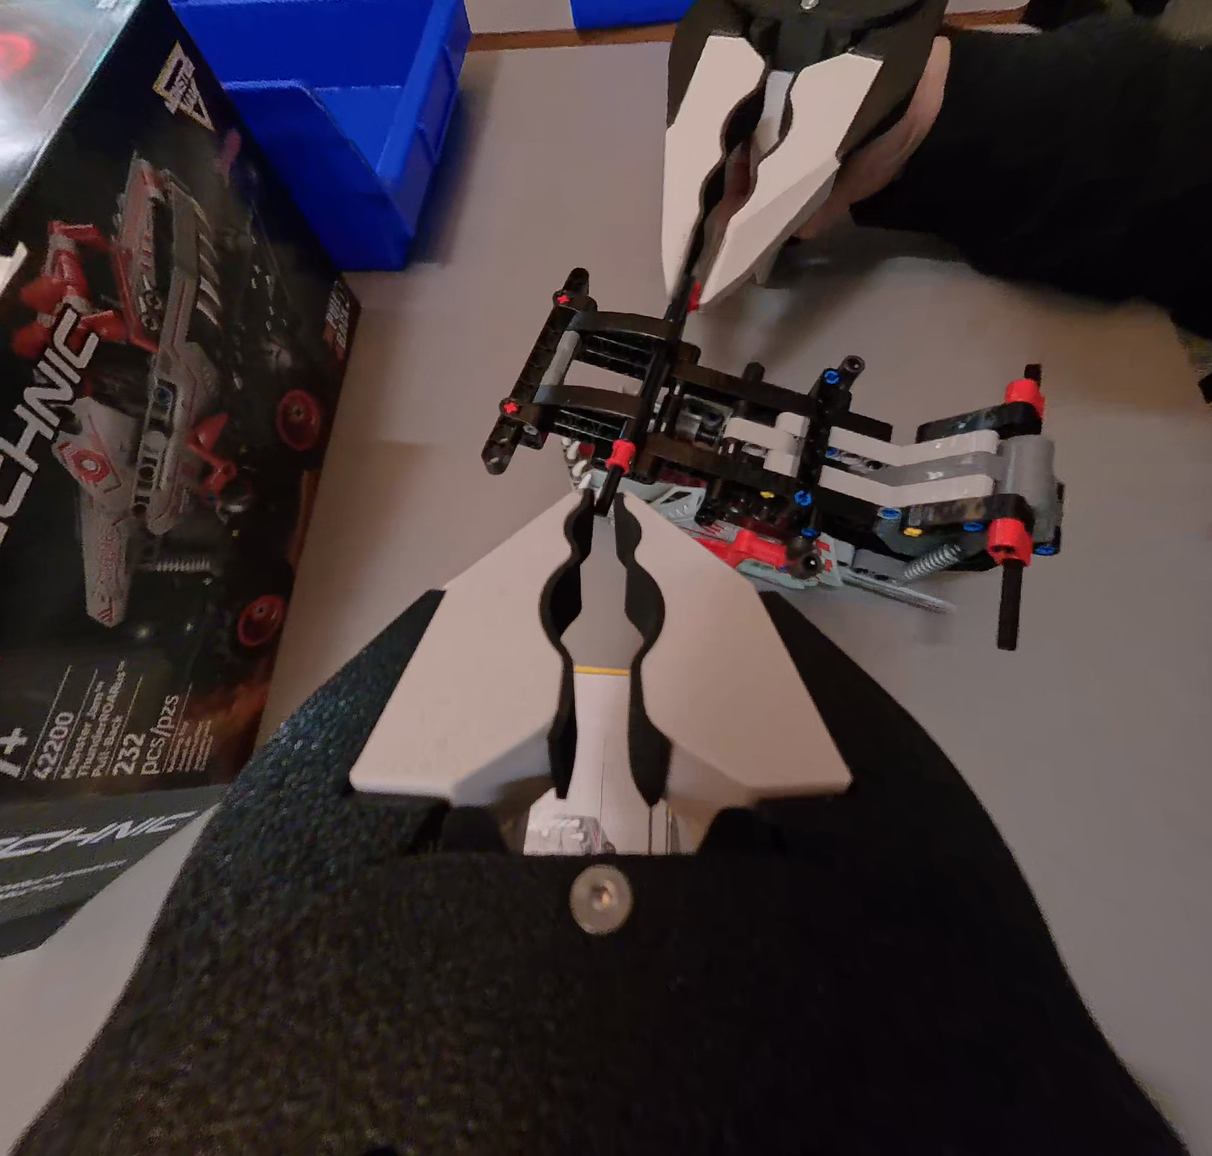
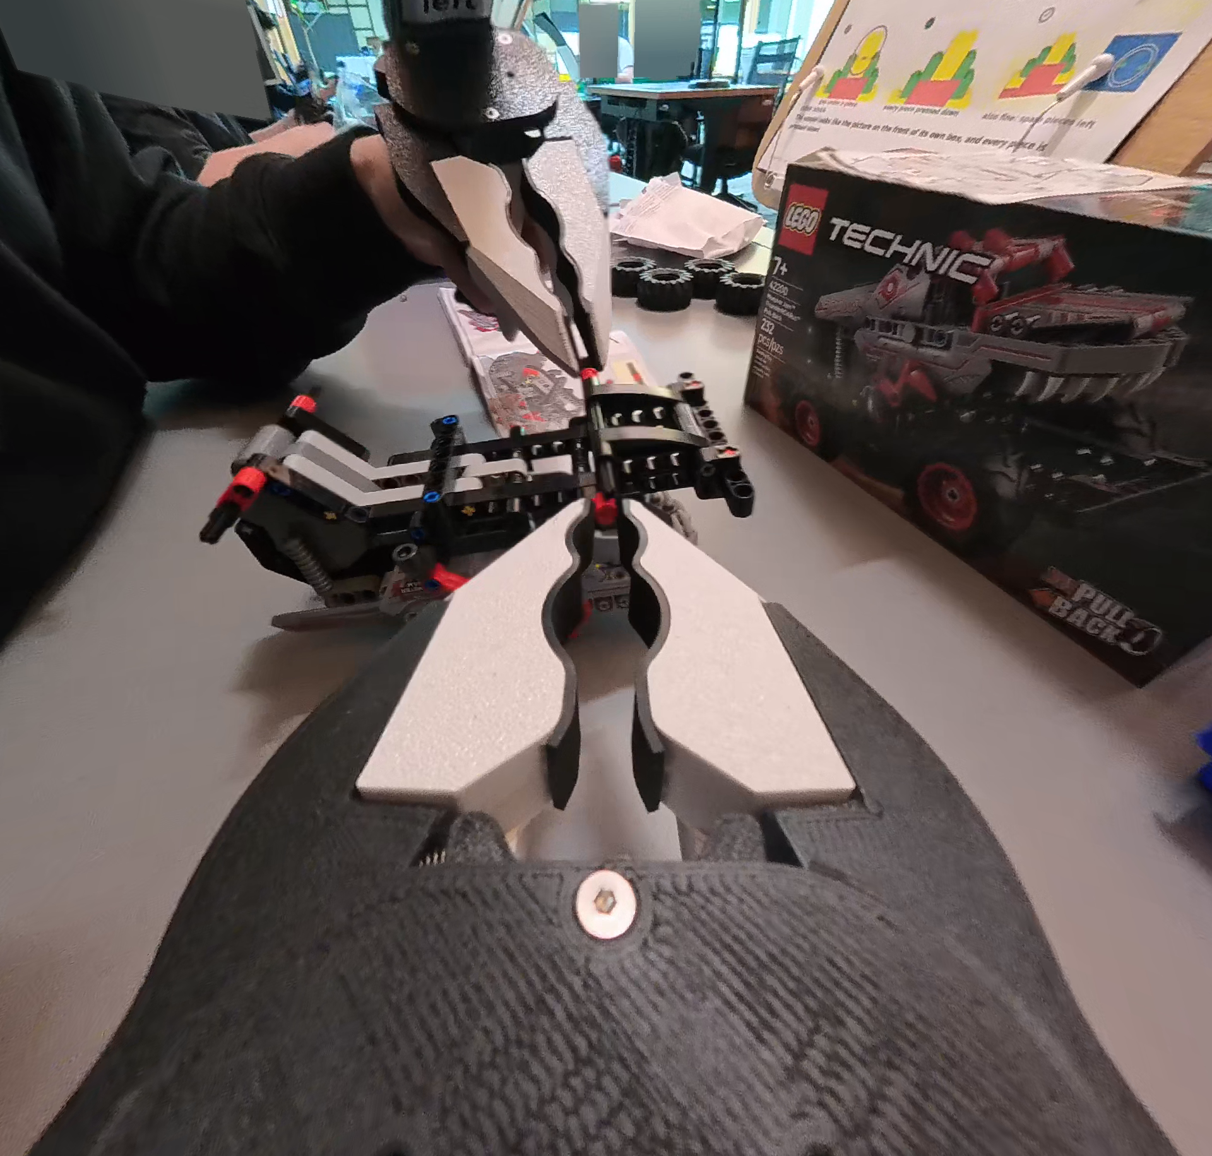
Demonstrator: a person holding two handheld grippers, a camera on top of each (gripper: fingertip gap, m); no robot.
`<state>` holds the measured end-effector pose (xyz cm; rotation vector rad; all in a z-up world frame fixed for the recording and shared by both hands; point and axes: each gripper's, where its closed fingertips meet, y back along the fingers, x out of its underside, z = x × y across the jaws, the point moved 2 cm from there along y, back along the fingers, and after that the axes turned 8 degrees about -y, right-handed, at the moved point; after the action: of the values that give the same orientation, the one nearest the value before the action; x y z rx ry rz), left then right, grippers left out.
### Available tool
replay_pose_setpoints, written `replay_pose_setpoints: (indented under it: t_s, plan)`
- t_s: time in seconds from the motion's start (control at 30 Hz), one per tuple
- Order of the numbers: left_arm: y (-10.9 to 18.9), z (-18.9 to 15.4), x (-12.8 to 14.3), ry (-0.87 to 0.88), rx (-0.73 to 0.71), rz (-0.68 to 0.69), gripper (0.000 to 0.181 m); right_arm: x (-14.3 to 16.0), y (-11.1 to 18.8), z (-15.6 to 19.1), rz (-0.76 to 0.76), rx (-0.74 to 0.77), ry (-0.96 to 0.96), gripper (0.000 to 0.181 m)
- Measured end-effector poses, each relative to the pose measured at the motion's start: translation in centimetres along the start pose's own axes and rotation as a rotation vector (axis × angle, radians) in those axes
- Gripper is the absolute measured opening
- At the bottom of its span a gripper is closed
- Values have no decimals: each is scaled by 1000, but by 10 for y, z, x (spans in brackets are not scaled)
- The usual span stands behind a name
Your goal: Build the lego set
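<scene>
Left wrist view: my left fingers [image 1: 600, 501] clamp the near end of a black axle [image 1: 646, 396] that runs through the half-built lego chassis [image 1: 754, 449] lying just ahead on the desk [image 1: 984, 764]. My right fingers [image 1: 685, 291] pinch the axle's far end. Set box [image 1: 151, 403] stands left of my fingers.

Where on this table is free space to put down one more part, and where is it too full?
Bare table lies on the near side of the half-built truck, beside the left gripper. A narrow strip runs between truck and set box. It is crowded around the black axle that both grippers reach, and by the blue bins.
</scene>
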<state>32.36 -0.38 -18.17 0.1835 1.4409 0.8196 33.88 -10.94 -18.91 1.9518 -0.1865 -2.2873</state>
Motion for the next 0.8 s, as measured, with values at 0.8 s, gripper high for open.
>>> replay_pose_setpoints:
  t_s: [0.8]
  plan:
    - [-1, 0, -3, -78, 16, -84, 1, -5, 13, -8, -61, 2, -53, 5]
